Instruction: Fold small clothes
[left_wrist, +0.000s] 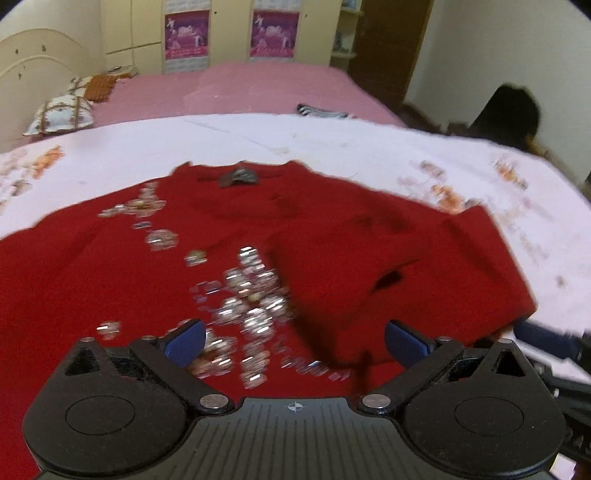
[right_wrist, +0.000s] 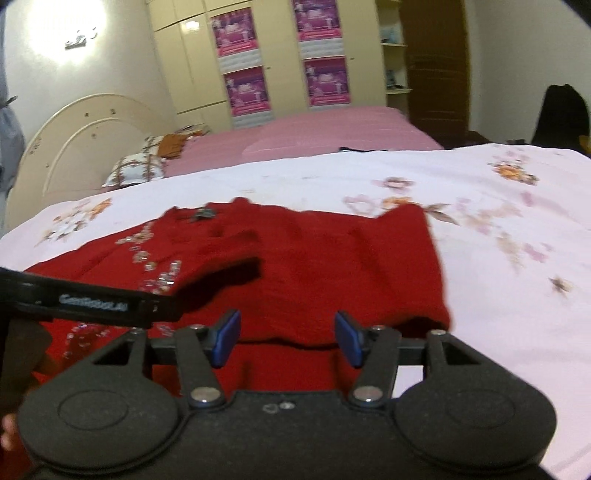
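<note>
A small red garment (left_wrist: 147, 258) with silver sequins lies on the white floral sheet (left_wrist: 295, 140), neck end away from me. Its right side is folded over onto the middle. My left gripper (left_wrist: 293, 345) is open and empty, low over the near hem with the sequins between its blue pads. In the right wrist view the garment (right_wrist: 314, 266) shows the folded flap. My right gripper (right_wrist: 288, 339) is open and empty above the flap's near edge. The left gripper's black body (right_wrist: 92, 302) crosses that view at the left.
A pink bed (left_wrist: 240, 88) with patterned pillows (left_wrist: 62, 114) and a cream headboard (right_wrist: 85, 147) stands behind. A striped cloth (left_wrist: 321, 110) lies at the sheet's far edge. Wardrobes with pink posters (right_wrist: 243, 88) line the back wall. A dark chair (right_wrist: 561, 114) stands at the right.
</note>
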